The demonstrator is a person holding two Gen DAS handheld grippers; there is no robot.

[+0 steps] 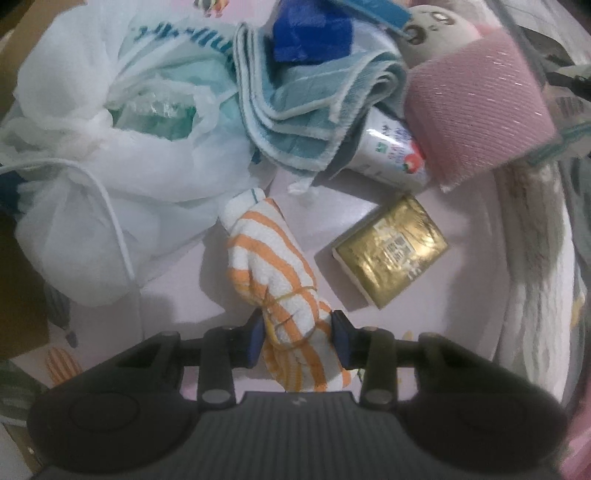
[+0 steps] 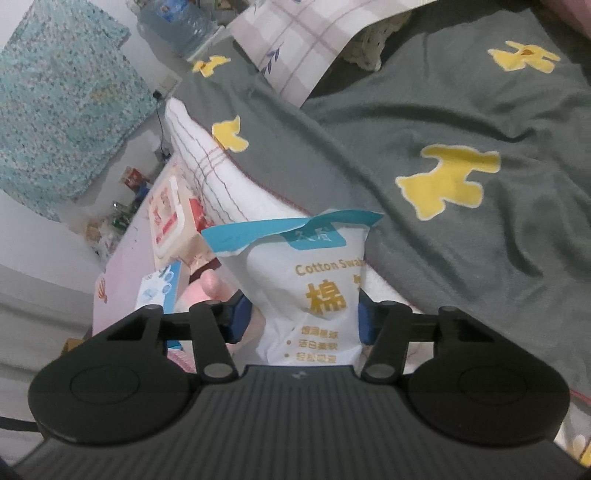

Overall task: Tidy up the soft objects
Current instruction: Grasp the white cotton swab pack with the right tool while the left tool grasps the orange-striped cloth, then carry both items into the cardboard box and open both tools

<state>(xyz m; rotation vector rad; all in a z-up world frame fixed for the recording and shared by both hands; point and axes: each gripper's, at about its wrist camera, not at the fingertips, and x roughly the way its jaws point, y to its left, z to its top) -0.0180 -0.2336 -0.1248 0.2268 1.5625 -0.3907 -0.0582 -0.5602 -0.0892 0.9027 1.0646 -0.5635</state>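
Note:
A rolled white cloth with orange stripes (image 1: 269,254), tied with a thin band, lies on a pale pink surface (image 1: 177,291) in the left wrist view. My left gripper (image 1: 299,341) points down at it, and both blue pads squeeze its near end. In the right wrist view a white and blue bag of cotton swabs (image 2: 317,280) stands between the fingers of my right gripper (image 2: 303,319). The pads sit against its sides over the edge of a bed.
Around the striped cloth lie a white plastic bag (image 1: 92,166), a folded blue towel (image 1: 306,110), a pink roll (image 1: 476,122), a grey plush toy (image 1: 436,29), a printed can (image 1: 391,151) and a gold packet (image 1: 391,251). A grey blanket with yellow dogs (image 2: 443,110) covers the bed; boxes (image 2: 166,218) stand left.

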